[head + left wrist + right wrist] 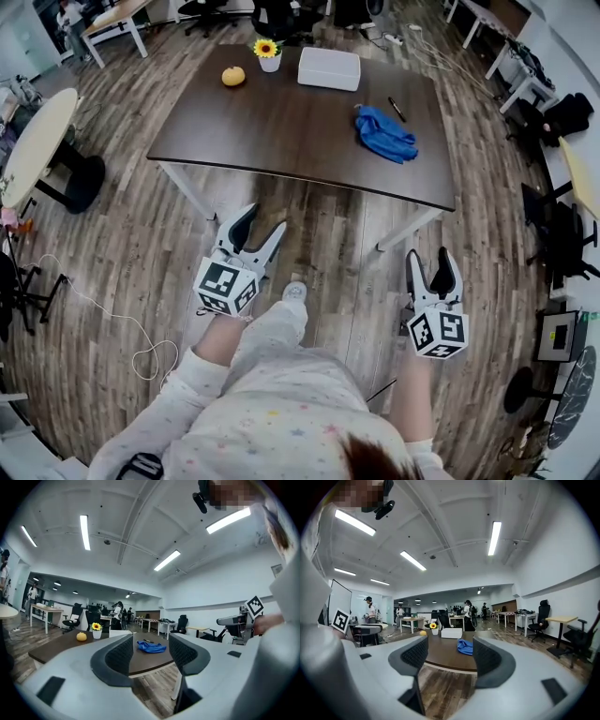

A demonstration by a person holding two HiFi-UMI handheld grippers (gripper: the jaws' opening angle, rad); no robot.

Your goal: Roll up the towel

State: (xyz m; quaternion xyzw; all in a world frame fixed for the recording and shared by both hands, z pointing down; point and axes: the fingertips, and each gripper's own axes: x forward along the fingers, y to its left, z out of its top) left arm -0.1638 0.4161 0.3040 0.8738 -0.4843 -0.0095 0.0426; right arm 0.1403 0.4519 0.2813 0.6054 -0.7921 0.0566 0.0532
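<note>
Two claws (264, 221) (429, 256) agape, towel (385, 134) on table (281, 127)

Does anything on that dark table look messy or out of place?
Only the blue towel: it lies crumpled in a heap near the right end of the table, beside a black pen. The white box, potted sunflower and orange fruit sit tidily along the far edge.

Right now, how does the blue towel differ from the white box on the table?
The blue towel is a crumpled, loose heap; the white box is a neat, flat-sided rectangle. The towel lies toward the right end of the dark table, beside a black pen; the box sits at the far edge, next to the sunflower pot. Both rest on that table.
</note>
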